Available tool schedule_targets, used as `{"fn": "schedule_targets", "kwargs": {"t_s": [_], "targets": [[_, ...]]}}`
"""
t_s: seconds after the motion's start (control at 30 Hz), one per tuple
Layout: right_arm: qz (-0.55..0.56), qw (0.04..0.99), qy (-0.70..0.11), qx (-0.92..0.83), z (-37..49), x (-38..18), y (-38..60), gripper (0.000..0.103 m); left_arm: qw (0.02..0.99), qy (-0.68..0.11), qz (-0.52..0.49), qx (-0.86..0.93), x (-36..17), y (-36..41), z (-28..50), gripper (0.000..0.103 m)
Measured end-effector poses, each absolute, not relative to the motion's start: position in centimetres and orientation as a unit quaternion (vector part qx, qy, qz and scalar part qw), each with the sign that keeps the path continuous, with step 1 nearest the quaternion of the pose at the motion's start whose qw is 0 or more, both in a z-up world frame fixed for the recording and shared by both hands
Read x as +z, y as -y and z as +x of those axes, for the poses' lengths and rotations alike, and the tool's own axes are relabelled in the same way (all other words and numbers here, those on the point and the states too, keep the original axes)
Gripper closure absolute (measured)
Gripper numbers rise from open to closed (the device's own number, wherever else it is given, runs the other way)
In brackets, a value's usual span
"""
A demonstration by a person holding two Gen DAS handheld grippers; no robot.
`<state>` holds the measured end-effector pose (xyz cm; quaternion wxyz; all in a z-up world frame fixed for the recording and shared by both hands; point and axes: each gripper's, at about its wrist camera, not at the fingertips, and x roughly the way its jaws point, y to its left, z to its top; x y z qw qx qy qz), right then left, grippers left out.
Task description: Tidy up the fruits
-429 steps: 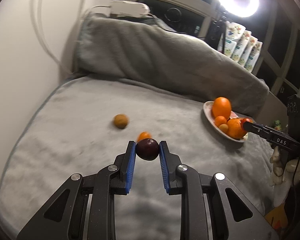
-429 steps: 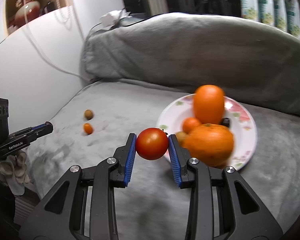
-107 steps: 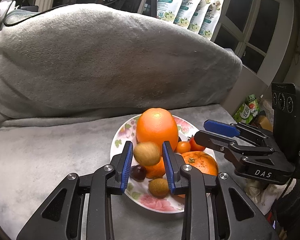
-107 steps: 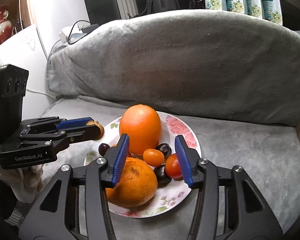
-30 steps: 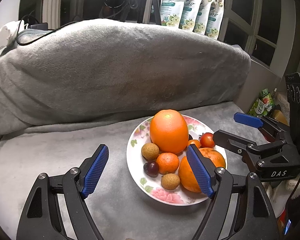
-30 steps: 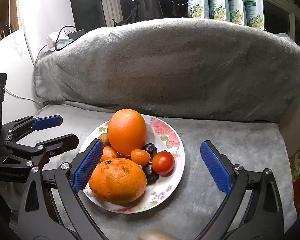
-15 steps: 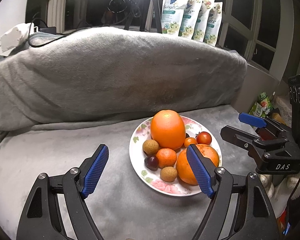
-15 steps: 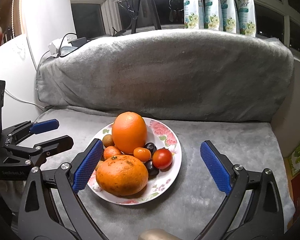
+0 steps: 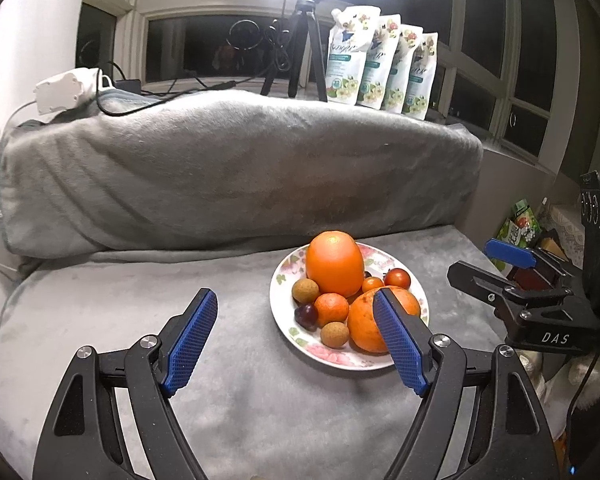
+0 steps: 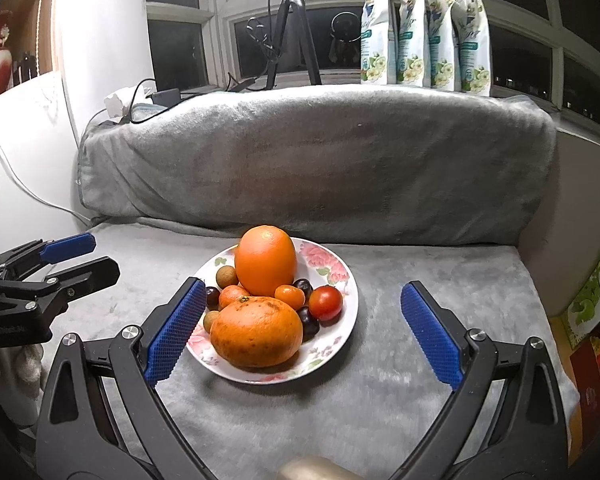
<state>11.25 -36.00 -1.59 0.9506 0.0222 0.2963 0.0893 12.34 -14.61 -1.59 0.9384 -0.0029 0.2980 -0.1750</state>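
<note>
All the fruit in view sits heaped on the flowered plate (image 10: 332,268), which rests on the grey blanket (image 10: 420,280) in front of a blanket-covered cushion (image 10: 320,160). The tall orange (image 10: 265,261) stands at the back of the plate, and the wide, flatter orange (image 10: 257,332) lies at the front. Both look firm and fairly heavy for the fingers, with a dimpled skin that should grip well; I would take either across its widest middle. The small pieces are packed around and between them: a red tomato (image 10: 326,303), a little mandarin (image 10: 233,295), a kumquat (image 10: 290,297), dark grapes (image 10: 303,287) and two tan longans (image 10: 225,276). The tomato and grapes look smooth, soft and easy to bruise or squirt out, so they would want a light pinch at the middle; the longans seem to have a dry, brittle shell. The plate is stiff and breakable, and on such soft bedding it could tip if pressed at the rim. The left gripper (image 9: 296,330) has its fingers spread wide and holds nothing; the plate lies ahead and to its right, its right finger overlapping the front orange in that view but not, as far as I can tell, touching it. The right gripper (image 10: 300,334) is likewise spread wide and empty, held low before the plate, with the plate seen between its fingers and beyond the tips. No fruit lies loose on the blanket, so the sorting looks finished.
</note>
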Motion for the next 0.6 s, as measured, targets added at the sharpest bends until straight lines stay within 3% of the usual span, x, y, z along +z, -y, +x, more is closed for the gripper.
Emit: {"fn": "schedule_targets", "kwargs": {"t_s": [0.6], "targets": [[0.037,0.955,-0.287,0.062,9.5,-1.4,37.1,0.000,0.947,-0.278,0.009,-0.159,-1.0,14.2,9.6,0.023]]}}
